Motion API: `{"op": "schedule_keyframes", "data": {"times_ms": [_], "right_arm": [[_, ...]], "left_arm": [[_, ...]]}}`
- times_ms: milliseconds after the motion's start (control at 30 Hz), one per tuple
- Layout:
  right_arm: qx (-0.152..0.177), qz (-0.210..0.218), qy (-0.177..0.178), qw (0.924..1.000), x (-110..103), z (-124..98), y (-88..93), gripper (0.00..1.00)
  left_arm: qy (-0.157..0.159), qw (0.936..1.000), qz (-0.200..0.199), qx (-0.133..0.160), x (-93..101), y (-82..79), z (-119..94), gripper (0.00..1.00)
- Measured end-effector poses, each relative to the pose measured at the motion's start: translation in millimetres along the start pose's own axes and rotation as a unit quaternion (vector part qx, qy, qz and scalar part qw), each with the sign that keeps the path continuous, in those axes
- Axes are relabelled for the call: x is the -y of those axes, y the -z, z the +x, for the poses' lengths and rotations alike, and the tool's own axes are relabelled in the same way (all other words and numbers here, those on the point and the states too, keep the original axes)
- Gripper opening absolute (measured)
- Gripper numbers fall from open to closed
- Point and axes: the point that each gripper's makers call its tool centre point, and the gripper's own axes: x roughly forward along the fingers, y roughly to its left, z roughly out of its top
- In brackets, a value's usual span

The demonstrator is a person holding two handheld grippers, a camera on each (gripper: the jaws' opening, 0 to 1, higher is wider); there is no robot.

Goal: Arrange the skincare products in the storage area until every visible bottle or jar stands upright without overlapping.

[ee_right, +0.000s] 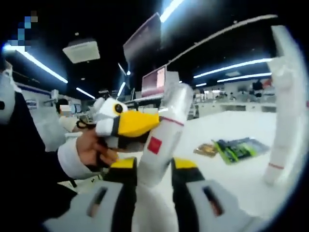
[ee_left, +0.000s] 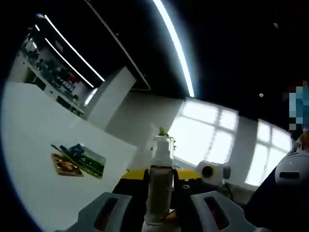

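Here, right gripper (ee_right: 153,181) clamps white bottle (ee_right: 164,135), cap tilted up-right.

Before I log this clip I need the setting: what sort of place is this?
Probably an open-plan office or lab. Long ceiling light strips, monitors on desks in the background, and a broad white table carrying packets point that way. Each gripper holds a bottle: left, right.

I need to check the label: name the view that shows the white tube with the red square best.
Right gripper view: the white tube stands tilted between the right gripper jaws, its red square facing the camera. The left gripper view shows a clear bottle, not that tube.
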Motion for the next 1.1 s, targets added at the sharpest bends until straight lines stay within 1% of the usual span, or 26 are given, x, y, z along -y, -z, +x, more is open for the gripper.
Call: {"op": "schedule_keyframes", "data": {"times_ms": [100,167,233,300,467,500,567,667,733,900,1033,1100], "right_arm": [[-0.008,-0.018,0.015,0.9997,1.3,-1.8,1.5,0.25],[-0.019,-0.036,0.029,0.9988,3.7,-3.1,3.6,0.24],[-0.029,-0.047,0.034,0.9979,3.6,-2.8,5.8,0.24],[-0.029,-0.055,0.035,0.9974,2.3,-2.7,5.8,0.24],[-0.041,-0.077,0.043,0.9953,4.2,-2.9,9.6,0.23],[-0.042,-0.077,0.044,0.9952,4.6,-3.3,10.0,0.23],[-0.044,-0.078,0.047,0.9949,5.5,-4.0,11.0,0.23],[-0.049,-0.100,0.060,0.9920,7.6,-5.4,12.1,0.23],[-0.054,-0.114,0.069,0.9895,9.9,-6.6,13.2,0.23],[-0.063,-0.129,0.093,0.9853,13.7,-11.1,15.6,0.23],[-0.063,-0.123,0.108,0.9845,18.5,-17.3,17.0,0.23],[-0.057,-0.120,0.115,0.9845,20.1,-20.9,15.5,0.24]], "left_arm": [[-0.010,0.9998,0.016,-0.008,1.4,2.9,1.8,0.20],[-0.026,0.9988,0.036,-0.018,-1.0,5.8,2.4,0.21],[-0.038,0.9976,0.050,-0.030,-2.4,9.1,3.3,0.22],[-0.043,0.9971,0.054,-0.031,-1.5,9.5,4.0,0.22],[-0.045,0.9973,0.051,-0.029,-0.9,8.9,4.0,0.22],[-0.045,0.9973,0.050,-0.029,-5.9,5.2,1.5,0.22],[-0.046,0.9973,0.049,-0.030,-7.8,4.0,0.9,0.23],[-0.046,0.9972,0.049,-0.032,-7.1,4.8,2.8,0.23],[-0.046,0.9971,0.050,-0.035,-12.5,1.5,1.8,0.23],[-0.045,0.9966,0.054,-0.043,-8.5,7.4,10.9,0.23],[-0.041,0.9959,0.059,-0.054,-2.4,13.7,19.7,0.23],[-0.039,0.9959,0.061,-0.055,-1.4,13.2,23.3,0.23]]}}
